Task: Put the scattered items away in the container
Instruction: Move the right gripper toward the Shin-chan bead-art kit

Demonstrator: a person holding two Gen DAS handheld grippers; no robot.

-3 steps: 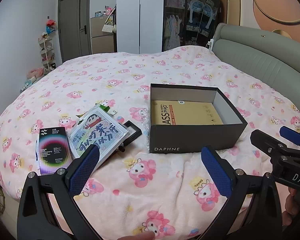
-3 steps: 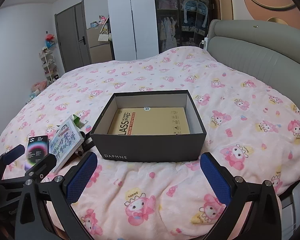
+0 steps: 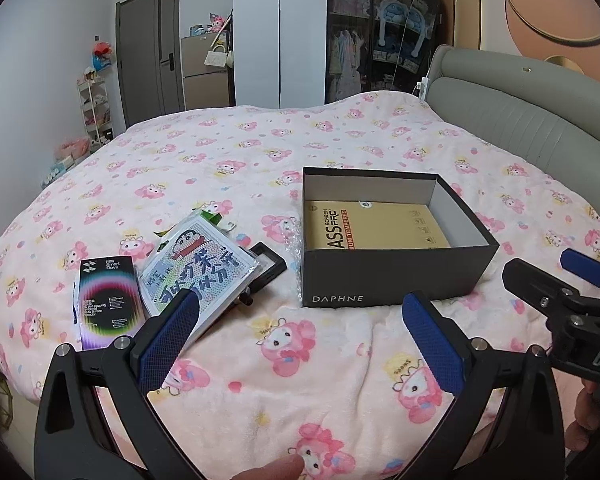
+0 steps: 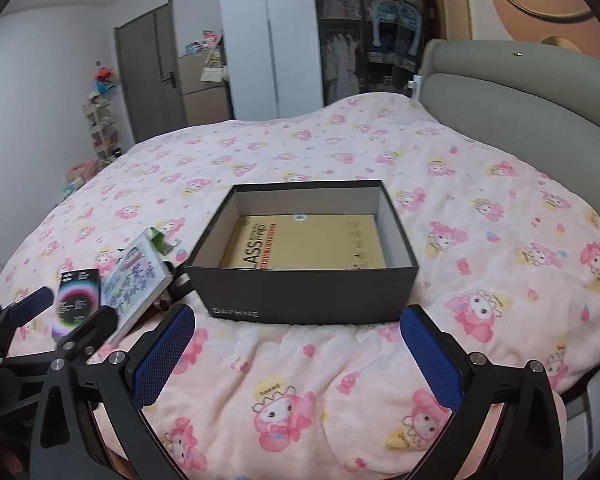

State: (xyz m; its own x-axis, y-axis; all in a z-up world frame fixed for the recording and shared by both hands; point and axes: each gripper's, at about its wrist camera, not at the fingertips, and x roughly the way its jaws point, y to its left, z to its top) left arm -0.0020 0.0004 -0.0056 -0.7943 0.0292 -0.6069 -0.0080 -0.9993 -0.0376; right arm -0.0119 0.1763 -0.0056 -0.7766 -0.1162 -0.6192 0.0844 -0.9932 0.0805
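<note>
My left gripper [image 3: 300,336] hovers low over the near edge of the bed [image 3: 260,152], its blue-padded fingers [image 3: 168,336] spread wide and holding nothing. My right gripper [image 4: 298,350] is in the same condition: fingers [image 4: 430,354] spread wide, nothing between them, poised above the pink cartoon-print blanket [image 4: 480,208].

The container, a dark open box [image 3: 384,276] marked DAPHNE on its near wall, sits on the blanket ahead of both grippers. In the right wrist view it lies directly in front, centred between the fingers. One item is inside: a flat tan screen-protector package [image 3: 372,228] lying on the box floor.

The scattered items lie in a cluster on the blanket just left of the box. A black Smart Devil screen-protector box [image 3: 108,300] lies flat at the left of the cluster. A cartoon-printed white packet [image 3: 200,268] overlaps its right edge and rests tilted on other items. A small black frame-like object [image 3: 268,266] protrudes from under the packet's right side, near the box's left wall. A green-and-white scrap [image 3: 212,218] shows behind the packet. Clear plastic wrap [image 3: 294,248] sits against the box's left wall.

A fingertip [image 3: 272,468] shows at the bottom edge of the left wrist view.
</note>
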